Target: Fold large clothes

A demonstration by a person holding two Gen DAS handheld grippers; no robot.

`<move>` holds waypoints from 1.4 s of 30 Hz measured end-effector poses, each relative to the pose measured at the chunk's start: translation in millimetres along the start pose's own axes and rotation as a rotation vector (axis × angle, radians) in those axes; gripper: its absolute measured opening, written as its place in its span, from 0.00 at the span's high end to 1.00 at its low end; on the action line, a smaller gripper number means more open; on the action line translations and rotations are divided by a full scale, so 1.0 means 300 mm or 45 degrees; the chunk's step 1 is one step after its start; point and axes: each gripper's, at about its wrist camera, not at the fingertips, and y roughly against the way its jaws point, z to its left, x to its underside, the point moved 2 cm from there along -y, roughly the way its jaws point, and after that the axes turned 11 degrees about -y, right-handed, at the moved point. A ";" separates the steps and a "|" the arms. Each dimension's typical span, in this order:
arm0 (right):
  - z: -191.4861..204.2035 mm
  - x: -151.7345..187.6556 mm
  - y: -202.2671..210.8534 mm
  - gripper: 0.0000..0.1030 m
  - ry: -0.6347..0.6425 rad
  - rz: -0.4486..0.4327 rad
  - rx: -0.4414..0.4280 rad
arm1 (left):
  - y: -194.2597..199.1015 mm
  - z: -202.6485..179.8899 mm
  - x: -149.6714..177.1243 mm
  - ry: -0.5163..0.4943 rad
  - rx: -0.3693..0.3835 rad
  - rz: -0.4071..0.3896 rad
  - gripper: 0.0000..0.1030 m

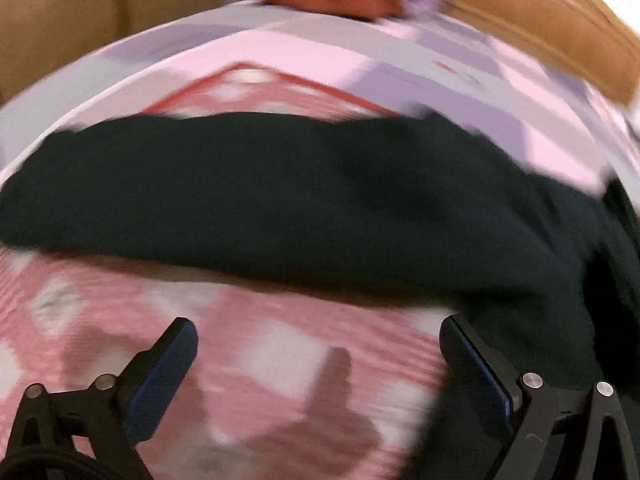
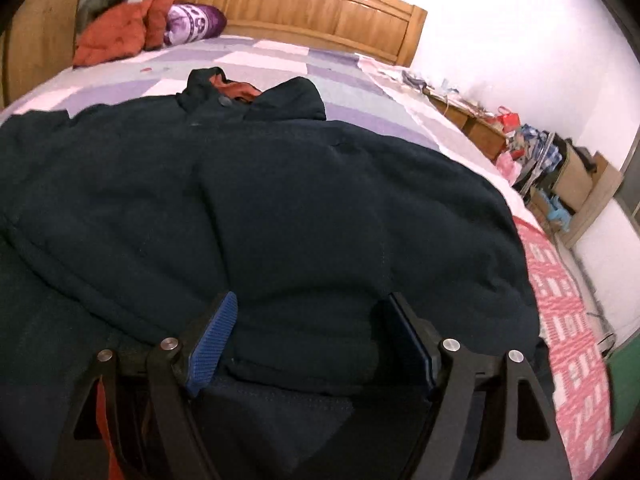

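A large dark navy padded jacket (image 2: 280,200) lies spread on the bed, its collar with orange lining (image 2: 240,90) at the far end. My right gripper (image 2: 312,316) is open, its fingers astride a puffy fold of the jacket near its lower hem. In the blurred left wrist view the jacket (image 1: 300,192) stretches across the middle. My left gripper (image 1: 318,340) is open and empty over the pink checked blanket (image 1: 260,340), just short of the jacket's edge; its right finger (image 1: 472,360) is next to the dark fabric.
The bed has a purple and pink checked sheet (image 2: 280,60) and a wooden headboard (image 2: 300,4). An orange garment (image 2: 116,32) and a purple pillow (image 2: 196,22) lie at the head. A cluttered wooden shelf (image 2: 480,120) and boxes (image 2: 576,184) stand along the right wall.
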 end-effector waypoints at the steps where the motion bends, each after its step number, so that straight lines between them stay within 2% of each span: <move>1: -0.009 -0.001 -0.003 0.23 -0.007 0.004 -0.007 | 0.002 0.071 -0.006 0.057 0.000 -0.002 0.02; 5: 0.000 0.001 -0.024 0.23 0.025 -0.012 0.033 | -0.017 0.329 -0.024 0.292 0.023 0.000 0.01; 7: 0.010 -0.002 -0.028 0.23 0.040 -0.016 0.052 | -0.041 0.415 -0.022 0.401 0.044 0.018 0.01; 11: 0.011 0.000 -0.029 0.23 0.044 -0.017 0.060 | -0.121 0.506 -0.011 0.556 0.106 0.062 0.01; 14: 0.013 -0.001 -0.032 0.23 0.048 -0.017 0.065 | -0.206 0.551 0.004 0.717 0.175 0.095 0.01; 17: 0.015 -0.001 -0.034 0.23 0.054 -0.019 0.073 | -0.229 0.564 -0.015 0.758 0.157 0.041 0.01; 21: 0.019 -0.003 -0.039 0.23 0.054 -0.019 0.073 | -0.284 0.569 -0.080 0.731 0.136 0.044 0.01; 23: 0.018 -0.003 -0.039 0.23 0.054 -0.019 0.073 | -0.300 0.579 -0.107 0.731 0.125 0.039 0.12; 24: 0.018 -0.004 -0.039 0.23 0.054 -0.019 0.073 | -0.305 0.590 -0.121 0.738 0.119 0.028 0.32; 25: 0.018 -0.003 -0.040 0.23 0.054 -0.019 0.073 | -0.305 0.600 -0.132 0.756 0.124 0.010 0.64; 26: 0.017 -0.003 -0.040 0.23 0.053 -0.018 0.072 | -0.299 0.608 -0.143 0.771 0.149 -0.012 0.71; 27: 0.017 -0.003 -0.040 0.23 0.053 -0.019 0.072 | -0.287 0.612 -0.155 0.757 0.152 -0.023 0.78; 28: 0.017 -0.003 -0.040 0.23 0.053 -0.019 0.072 | -0.274 0.603 -0.174 0.713 0.142 -0.033 0.81; 31: 0.017 -0.003 -0.040 0.23 0.052 -0.019 0.071 | -0.209 0.568 -0.228 0.574 0.108 -0.072 0.84; 34: 0.016 -0.004 -0.043 0.23 0.048 -0.018 0.065 | -0.107 0.521 -0.292 0.475 0.105 -0.173 0.85; 36: 0.014 -0.005 -0.044 0.23 0.045 -0.017 0.061 | -0.018 0.457 -0.345 0.356 0.106 -0.254 0.85; 38: 0.011 -0.003 -0.042 0.23 0.043 -0.017 0.058 | 0.066 0.377 -0.397 0.239 0.141 -0.328 0.85; 42: 0.011 -0.004 -0.043 0.23 0.043 -0.017 0.058 | 0.209 0.141 -0.520 0.024 0.293 -0.440 0.85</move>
